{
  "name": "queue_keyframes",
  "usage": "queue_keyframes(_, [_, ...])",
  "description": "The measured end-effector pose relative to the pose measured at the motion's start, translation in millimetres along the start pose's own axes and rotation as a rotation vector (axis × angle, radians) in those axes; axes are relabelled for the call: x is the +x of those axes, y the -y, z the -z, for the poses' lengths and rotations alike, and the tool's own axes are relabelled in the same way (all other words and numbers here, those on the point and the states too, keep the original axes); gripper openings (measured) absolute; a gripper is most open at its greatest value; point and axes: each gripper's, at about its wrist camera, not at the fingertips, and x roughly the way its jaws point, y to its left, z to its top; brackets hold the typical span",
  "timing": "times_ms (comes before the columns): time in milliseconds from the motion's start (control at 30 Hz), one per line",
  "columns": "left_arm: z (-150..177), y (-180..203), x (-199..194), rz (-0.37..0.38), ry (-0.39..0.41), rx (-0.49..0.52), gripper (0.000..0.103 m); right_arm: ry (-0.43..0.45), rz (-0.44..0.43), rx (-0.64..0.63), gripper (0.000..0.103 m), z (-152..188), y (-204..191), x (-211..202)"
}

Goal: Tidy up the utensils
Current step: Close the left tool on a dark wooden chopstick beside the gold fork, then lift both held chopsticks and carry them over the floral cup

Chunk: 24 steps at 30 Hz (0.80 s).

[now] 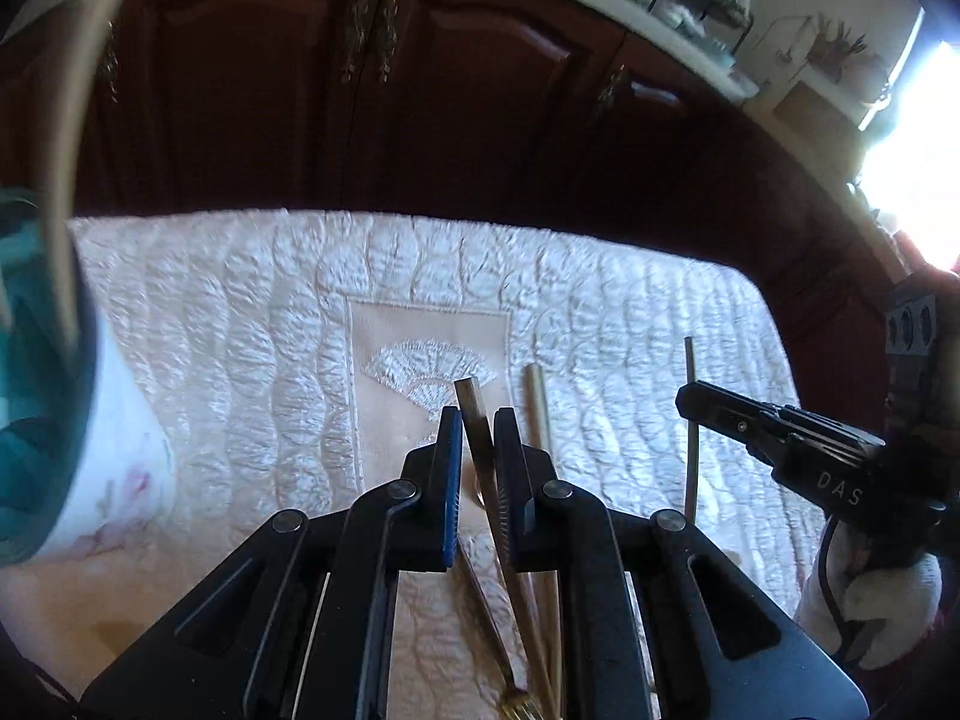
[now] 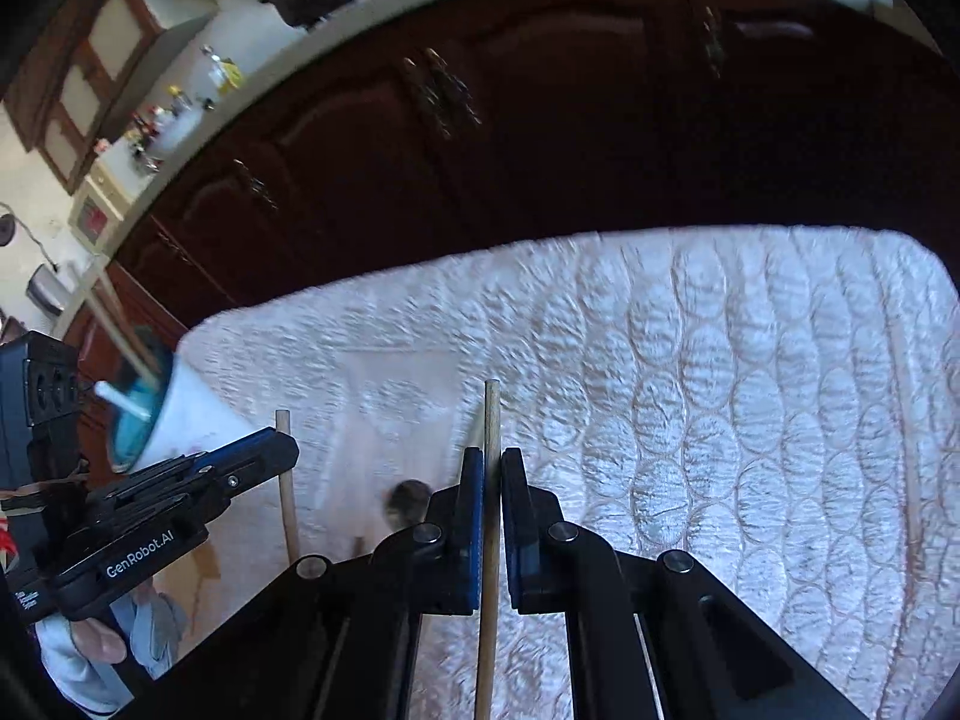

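Your left gripper (image 1: 478, 420) is nearly closed, its two pads clamped on the flat metal handle (image 1: 474, 420) of a utensil that slants up between them. Below the gripper, a gold fork (image 1: 515, 705) lies on the quilted cloth (image 1: 240, 312), tines toward you, just beside a wooden chopstick (image 1: 538, 408) that runs away from you.

Your right gripper (image 2: 492, 462) is likewise nearly closed, pinching a second wooden chopstick (image 2: 491, 420) that stands almost upright between its pads and projects beyond the fingertips. In the left wrist view this chopstick appears as a thin rod crossing the right gripper's tip.

At the left edge of the cloth stands a cup (image 1: 36, 372) with a teal interior and a white floral outside. Beyond the cloth, dark wooden cabinet doors (image 1: 420, 90) fill the background beneath a pale worktop (image 1: 660, 30).
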Motion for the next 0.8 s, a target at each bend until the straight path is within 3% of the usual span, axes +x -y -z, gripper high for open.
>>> queue_keyframes(367, [11.1, 12.8, -55.3, 0.026, 0.084, 0.023, 0.009, 0.106, -0.003, -0.079, 0.005, 8.3, -32.5, -66.8])
queue_keyframes(800, [20.0, 14.8, -107.1, 0.071, 0.163, 0.033, 0.008, 0.155, 0.007, -0.133, 0.005, 17.6, -54.9, -101.3])
